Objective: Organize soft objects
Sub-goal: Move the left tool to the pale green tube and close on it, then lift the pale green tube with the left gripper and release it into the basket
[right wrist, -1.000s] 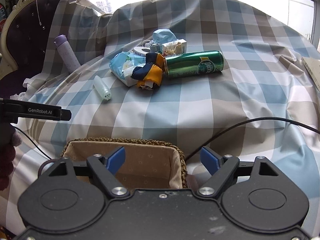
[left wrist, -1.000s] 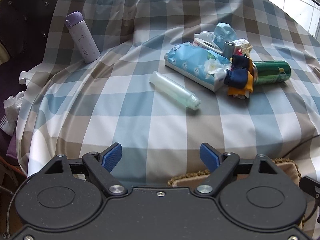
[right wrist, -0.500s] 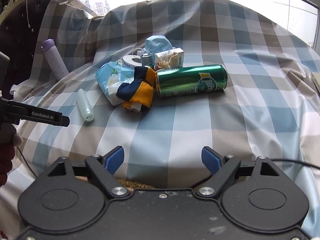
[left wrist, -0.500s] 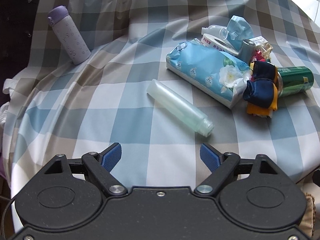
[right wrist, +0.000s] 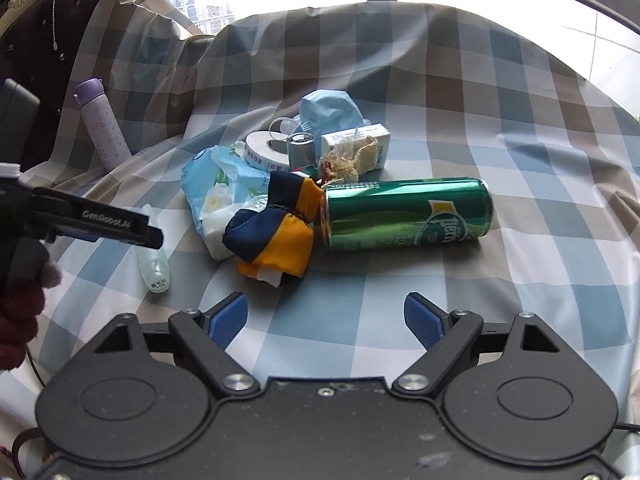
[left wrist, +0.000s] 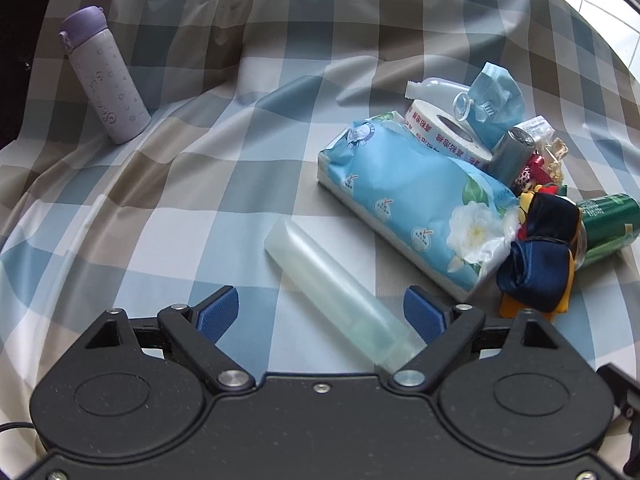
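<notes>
Left wrist view: left gripper [left wrist: 322, 312] spread wide, straddling the near end of a translucent tube [left wrist: 340, 292] without gripping it. Right gripper [right wrist: 326, 318] likewise released, over bare checked cloth [right wrist: 400, 308]. Crinkly blue tissue pack [left wrist: 416, 204] and soft navy-yellow bundle [right wrist: 276, 228] crowd the smooth green can [right wrist: 408, 214].

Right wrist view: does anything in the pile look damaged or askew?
Yes. The small white carton is torn open, with frayed material spilling from its front. The green can lies on its side, touching the navy-and-yellow cloth bundle. The tissue pack has its end ripped open.
</notes>
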`<state>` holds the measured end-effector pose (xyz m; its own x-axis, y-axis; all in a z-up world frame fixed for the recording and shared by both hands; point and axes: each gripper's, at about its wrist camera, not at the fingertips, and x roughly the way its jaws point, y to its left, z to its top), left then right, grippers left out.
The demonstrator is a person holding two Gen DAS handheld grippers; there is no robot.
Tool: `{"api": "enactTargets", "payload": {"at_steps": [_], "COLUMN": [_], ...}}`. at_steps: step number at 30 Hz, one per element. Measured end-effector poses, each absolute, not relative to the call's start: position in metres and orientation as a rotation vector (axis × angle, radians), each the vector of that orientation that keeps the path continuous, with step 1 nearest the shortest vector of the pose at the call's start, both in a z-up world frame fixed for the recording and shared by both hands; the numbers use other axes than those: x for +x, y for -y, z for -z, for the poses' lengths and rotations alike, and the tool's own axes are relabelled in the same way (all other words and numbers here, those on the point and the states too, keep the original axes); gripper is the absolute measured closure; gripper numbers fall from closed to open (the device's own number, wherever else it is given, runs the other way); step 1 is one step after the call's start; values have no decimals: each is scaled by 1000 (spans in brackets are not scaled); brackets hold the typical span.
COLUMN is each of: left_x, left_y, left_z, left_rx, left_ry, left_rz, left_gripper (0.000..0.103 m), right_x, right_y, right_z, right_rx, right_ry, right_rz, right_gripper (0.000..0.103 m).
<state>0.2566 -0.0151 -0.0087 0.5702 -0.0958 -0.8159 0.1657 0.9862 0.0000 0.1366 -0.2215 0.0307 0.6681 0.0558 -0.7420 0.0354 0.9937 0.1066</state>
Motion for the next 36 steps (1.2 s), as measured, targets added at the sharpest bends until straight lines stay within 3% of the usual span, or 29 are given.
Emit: {"api": "enactTargets", "payload": {"at_steps": [6, 8, 12, 17, 22, 27, 36], "left_x": [271, 275, 278, 278, 278, 276, 263], "left_y": [19, 18, 17, 16, 12, 7, 8], "left_z": [24, 28, 31, 29, 27, 26, 25], "left_rx": [77, 56, 36, 34, 23, -2, 14], "left_ry": [-986, -1007, -1027, -1004, -996, -1002, -1013], "left_rz": [157, 161, 153, 148, 138, 151, 138], "left_gripper": [18, 29, 34, 56, 71, 76, 77], "right_x": [137, 136, 138, 143, 145, 146, 148], "right_y": [216, 216, 220, 224, 224, 226, 231], "right_z": [-19, -18, -15, -10, -10, -8, -4], "right_rx": [115, 121, 151, 169, 167, 173, 197], "right_ry": [-869, -866, -875, -897, -903, -913, -935], "right_rz": [-14, -9, -2, 10, 14, 23, 41], "right_gripper": [18, 18, 18, 18, 18, 18, 18]}}
